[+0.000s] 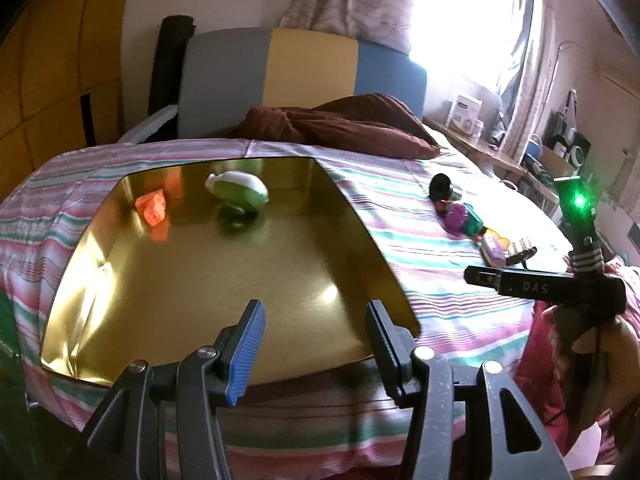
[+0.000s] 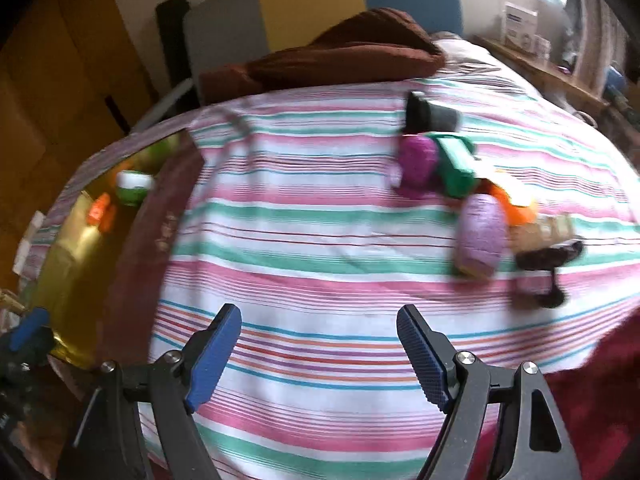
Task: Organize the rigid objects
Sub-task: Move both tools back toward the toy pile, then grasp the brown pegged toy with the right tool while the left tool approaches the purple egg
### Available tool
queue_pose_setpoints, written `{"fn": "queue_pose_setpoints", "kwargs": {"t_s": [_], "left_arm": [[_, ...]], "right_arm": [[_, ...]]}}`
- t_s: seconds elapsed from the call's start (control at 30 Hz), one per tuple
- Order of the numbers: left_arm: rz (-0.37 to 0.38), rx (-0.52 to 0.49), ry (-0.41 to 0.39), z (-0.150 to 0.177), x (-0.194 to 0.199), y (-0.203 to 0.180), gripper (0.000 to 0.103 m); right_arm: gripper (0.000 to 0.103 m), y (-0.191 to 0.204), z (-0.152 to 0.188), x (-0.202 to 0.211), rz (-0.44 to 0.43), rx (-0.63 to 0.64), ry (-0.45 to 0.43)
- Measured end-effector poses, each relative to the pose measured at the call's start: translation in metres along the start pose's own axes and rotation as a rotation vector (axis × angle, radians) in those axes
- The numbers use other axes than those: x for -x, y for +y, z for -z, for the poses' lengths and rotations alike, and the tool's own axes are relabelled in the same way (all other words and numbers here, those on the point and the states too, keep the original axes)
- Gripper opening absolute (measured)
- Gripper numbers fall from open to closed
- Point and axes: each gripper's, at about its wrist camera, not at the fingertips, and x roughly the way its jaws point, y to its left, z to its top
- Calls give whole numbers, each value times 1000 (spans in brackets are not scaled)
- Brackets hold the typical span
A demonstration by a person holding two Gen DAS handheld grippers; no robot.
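Note:
A gold tin tray (image 1: pixel 224 280) lies on the striped bed. In it sit an orange block (image 1: pixel 151 209) and a green-and-white toy (image 1: pixel 237 192). My left gripper (image 1: pixel 316 312) is open and empty over the tray's near edge. To the right a pile of toys lies on the cover: a black cylinder (image 2: pixel 430 114), a magenta piece (image 2: pixel 418 162), a green block (image 2: pixel 456 162), a lilac oval (image 2: pixel 480 236) and a dark brown piece (image 2: pixel 548 258). My right gripper (image 2: pixel 320 328) is open and empty, short of the pile. The tray (image 2: pixel 80 248) shows at the left of the right wrist view.
A brown pillow (image 1: pixel 344 124) lies at the bed's head against a grey, yellow and blue headboard (image 1: pixel 296 64). A cluttered shelf (image 1: pixel 496 148) runs along the right under a bright window. A red cloth (image 2: pixel 592 392) covers the near right corner.

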Motion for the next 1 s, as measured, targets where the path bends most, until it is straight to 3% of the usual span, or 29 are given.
{"fn": "queue_pose_setpoints", "kwargs": {"t_s": [0.17,0.27,0.43,0.57,0.67,0.73,0.83,0.93,1.0], "left_arm": [[16,-9,-7,-2,2,-12,52],[25,-21,-1,-3,1,-22,52],[38,-58,9,-2,-1,-39,52],[51,-91,19,-4,-2,-53,52],[54,-108,28,-5,-3,-62,52],[57,-120,29,-7,-3,-66,52],[59,-134,35,-8,-4,-73,52],[64,-147,45,-10,-7,-81,52],[72,-154,56,-11,-11,-87,52]], "right_arm": [[81,-44,-12,25,91,-14,-58],[91,-72,-25,35,158,-28,-70],[92,-114,-39,23,250,-52,10],[92,-137,-44,8,189,-89,94],[86,-140,-49,-4,185,-59,138],[70,-140,-51,-13,199,-23,184],[62,-154,-50,-24,113,-82,239],[47,-162,-48,-26,91,-131,233],[47,-163,-48,-23,102,-138,208]]}}
